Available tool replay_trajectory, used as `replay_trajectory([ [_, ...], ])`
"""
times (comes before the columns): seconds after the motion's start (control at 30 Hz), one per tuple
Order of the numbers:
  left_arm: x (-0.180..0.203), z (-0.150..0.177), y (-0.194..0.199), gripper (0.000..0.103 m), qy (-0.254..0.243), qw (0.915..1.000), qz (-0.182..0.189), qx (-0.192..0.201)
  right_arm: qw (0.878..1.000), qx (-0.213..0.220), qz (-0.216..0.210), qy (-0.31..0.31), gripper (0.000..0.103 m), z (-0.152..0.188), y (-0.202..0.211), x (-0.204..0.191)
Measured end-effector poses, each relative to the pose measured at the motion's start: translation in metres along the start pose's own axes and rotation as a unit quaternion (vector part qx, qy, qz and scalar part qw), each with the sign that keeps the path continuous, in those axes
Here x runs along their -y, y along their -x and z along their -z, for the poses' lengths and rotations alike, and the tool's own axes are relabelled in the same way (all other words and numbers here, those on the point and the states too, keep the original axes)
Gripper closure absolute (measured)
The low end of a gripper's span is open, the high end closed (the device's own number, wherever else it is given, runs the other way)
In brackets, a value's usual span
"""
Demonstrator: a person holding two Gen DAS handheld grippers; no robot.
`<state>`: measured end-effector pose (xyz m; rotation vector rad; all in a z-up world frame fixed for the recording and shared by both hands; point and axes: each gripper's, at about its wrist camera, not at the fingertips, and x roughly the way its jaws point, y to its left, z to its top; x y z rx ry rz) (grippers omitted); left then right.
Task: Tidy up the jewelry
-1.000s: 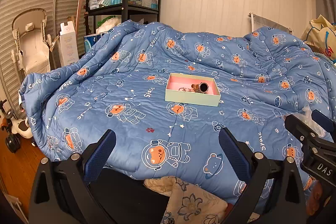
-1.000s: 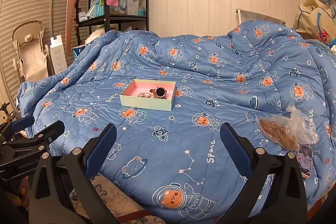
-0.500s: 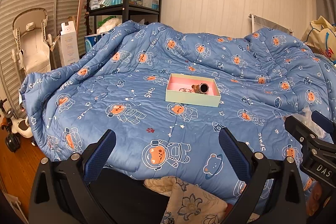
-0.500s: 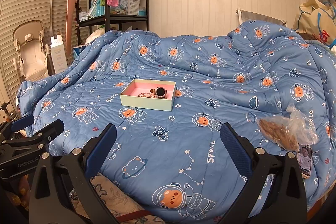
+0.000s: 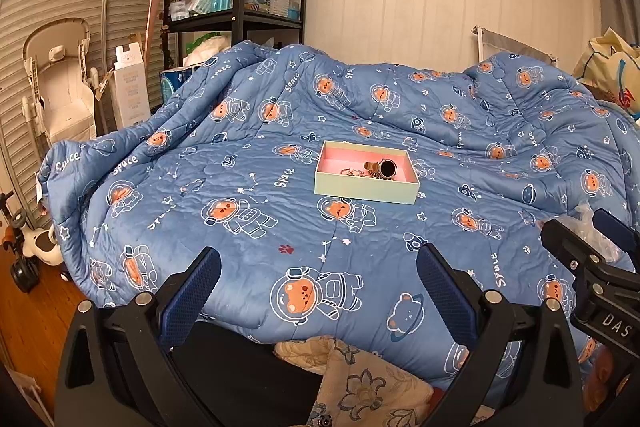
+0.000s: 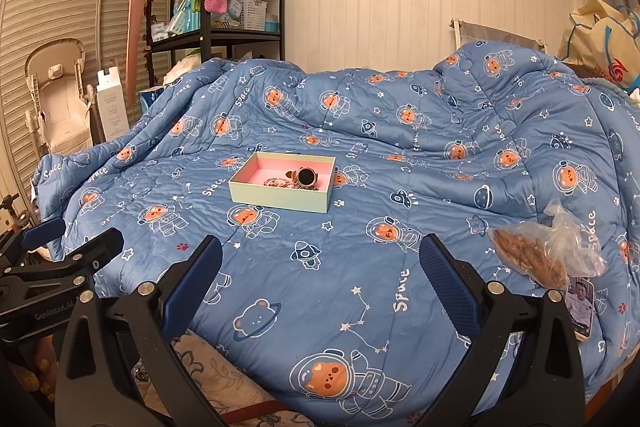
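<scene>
Both the left gripper (image 5: 318,283) and right gripper (image 6: 320,277) gaped wide and empty, well short of the box (image 6: 280,195), whose small rigid watch (image 6: 306,177) looked best pinched across its case

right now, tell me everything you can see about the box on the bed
The box is a shallow, lidless rectangular tray, apparently card, pale mint green outside and pink inside. It sits flat on the blue astronaut-bear quilt, ahead of both open grippers and touching neither. At its right end lies jewelry: a round dark-faced watch standing on edge and a small tangle of gold-toned chains.
</scene>
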<state>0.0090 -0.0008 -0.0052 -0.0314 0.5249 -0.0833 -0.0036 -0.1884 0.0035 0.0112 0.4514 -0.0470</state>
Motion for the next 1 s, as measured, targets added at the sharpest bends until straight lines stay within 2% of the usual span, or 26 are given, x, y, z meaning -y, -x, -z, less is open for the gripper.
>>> replay_trajectory([
  [0.57,0.0026,0.0001,-0.0013,0.007,0.007,0.9999,-0.012,0.001,1.0,0.001,-0.001,0.002,0.006,-0.0007,0.0015,0.0018],
  [1.0,0.0038,0.002,-0.0002,0.007,0.007,0.9999,-0.007,0.0,1.0,0.002,-0.004,0.006,0.006,-0.0015,0.0007,0.0015],
])
